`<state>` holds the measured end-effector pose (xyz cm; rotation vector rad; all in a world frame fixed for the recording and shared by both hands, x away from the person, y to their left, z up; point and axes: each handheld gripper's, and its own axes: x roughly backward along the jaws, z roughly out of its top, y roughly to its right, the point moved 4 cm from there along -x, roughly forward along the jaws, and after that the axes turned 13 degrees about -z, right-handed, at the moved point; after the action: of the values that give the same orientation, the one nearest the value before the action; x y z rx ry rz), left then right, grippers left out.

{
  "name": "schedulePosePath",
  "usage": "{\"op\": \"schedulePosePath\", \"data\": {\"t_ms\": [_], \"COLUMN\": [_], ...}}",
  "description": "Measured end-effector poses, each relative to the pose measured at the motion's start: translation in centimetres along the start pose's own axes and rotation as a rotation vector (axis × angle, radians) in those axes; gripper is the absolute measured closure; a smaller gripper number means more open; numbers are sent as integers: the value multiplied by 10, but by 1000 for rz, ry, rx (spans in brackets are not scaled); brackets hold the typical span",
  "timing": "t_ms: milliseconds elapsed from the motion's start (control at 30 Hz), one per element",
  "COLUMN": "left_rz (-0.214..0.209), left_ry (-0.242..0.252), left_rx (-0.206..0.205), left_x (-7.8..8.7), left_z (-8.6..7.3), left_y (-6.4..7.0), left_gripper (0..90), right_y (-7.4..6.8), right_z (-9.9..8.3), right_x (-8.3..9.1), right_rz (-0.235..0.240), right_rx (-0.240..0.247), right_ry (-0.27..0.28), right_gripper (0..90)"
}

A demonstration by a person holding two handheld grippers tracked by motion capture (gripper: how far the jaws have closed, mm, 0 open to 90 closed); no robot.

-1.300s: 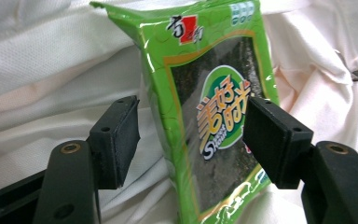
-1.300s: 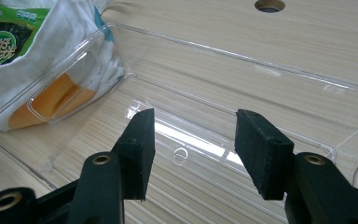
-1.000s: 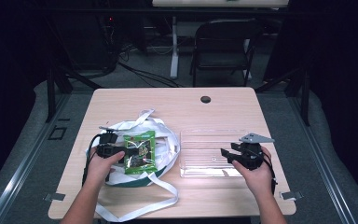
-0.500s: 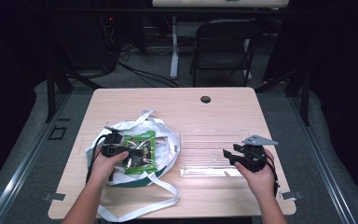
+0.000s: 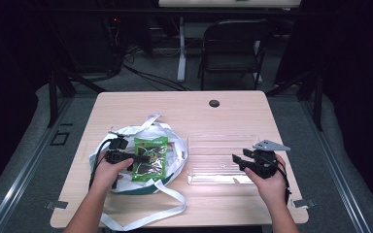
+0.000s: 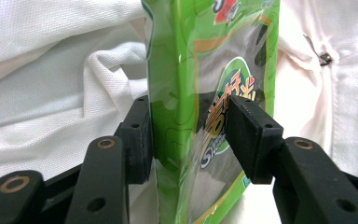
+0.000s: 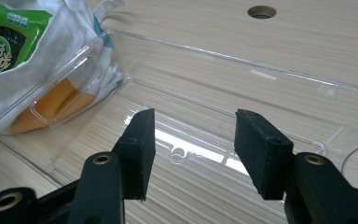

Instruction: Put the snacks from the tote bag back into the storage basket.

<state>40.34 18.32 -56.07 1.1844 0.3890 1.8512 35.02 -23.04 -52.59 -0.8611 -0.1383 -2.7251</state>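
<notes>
Left tongs [image 6: 191, 140] clenched on green plastic snack packet [image 5: 150, 158], held over white cloth bag [image 5: 172, 145] at desk left. Clear plastic tray [image 5: 222, 143] just right of packet; right tongs [image 7: 193, 149] released, over tray's near edge.

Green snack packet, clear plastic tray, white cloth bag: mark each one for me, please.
green snack packet [image 5: 150, 158], high view, on the middle of its printed front.
clear plastic tray [image 7: 242, 79], right gripper view, on its bare far wall.
white cloth bag [image 6: 56, 98], left gripper view, on a fold left of the packet.
</notes>
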Motion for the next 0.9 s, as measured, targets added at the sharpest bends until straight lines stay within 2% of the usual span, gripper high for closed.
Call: {"op": "schedulePosePath", "data": {"t_ms": [200,433,900], "left_rz": [-4,-40,-98], "left_ry": [-5,15,7], "left_rx": [-36,-65,-54], "left_x": [3,8,19], "left_z": [0,1,1], "left_y": [4,10,10], "left_gripper": [571,630,716], "right_y": [-1,-3,-5], "right_z": [1,2,3], "right_x": [-1,-3,-5], "right_rz": [3,7,9], "right_rx": [3,9,27], "right_ry": [4,5,5], "right_gripper": [484,483,483]}}
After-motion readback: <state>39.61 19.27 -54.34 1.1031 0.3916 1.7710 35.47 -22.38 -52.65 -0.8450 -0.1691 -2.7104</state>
